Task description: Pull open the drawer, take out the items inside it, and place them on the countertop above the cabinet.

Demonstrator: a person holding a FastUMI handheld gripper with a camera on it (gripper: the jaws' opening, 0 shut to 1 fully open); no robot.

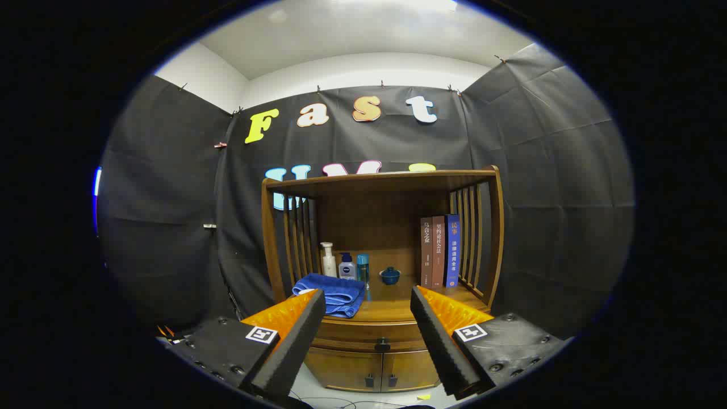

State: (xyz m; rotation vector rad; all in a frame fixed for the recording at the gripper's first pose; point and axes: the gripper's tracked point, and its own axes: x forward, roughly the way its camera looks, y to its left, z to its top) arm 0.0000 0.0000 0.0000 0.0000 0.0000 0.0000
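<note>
Your gripper (368, 298) sits nearest, its two fingers (295, 335) spread wide apart with nothing between them, their tips level with the front edge of the countertop ahead. Between the fingers and just beyond them you face a wooden cabinet (381, 250). The drawer (369, 336) lies directly under the countertop as a wide, shallow front whose long axis runs side to side; it looks closed, with one small dark knob (382, 344) at its middle pointing toward you. The fingers cover both ends of the drawer front, and whatever is inside it is hidden. Below the drawer are two cabinet doors (363, 370), each with a small dark handle near the centre seam; their lower edges are hard to make out. On the countertop (392, 311), a folded blue towel (334, 294) lies toward the left, partly hidden behind the left fingertip. Behind it stand a white pump bottle (328, 260), a small white bottle with a blue cap (347, 266) and a teal bottle (363, 268), close together. A small blue lidded cup (390, 275) sits near the middle toward the back. At the right, three books (441, 251) stand upright, spines facing you, against the slatted side rail. A flat wooden top roofs the open shelf, and black cloth hangs behind.
</note>
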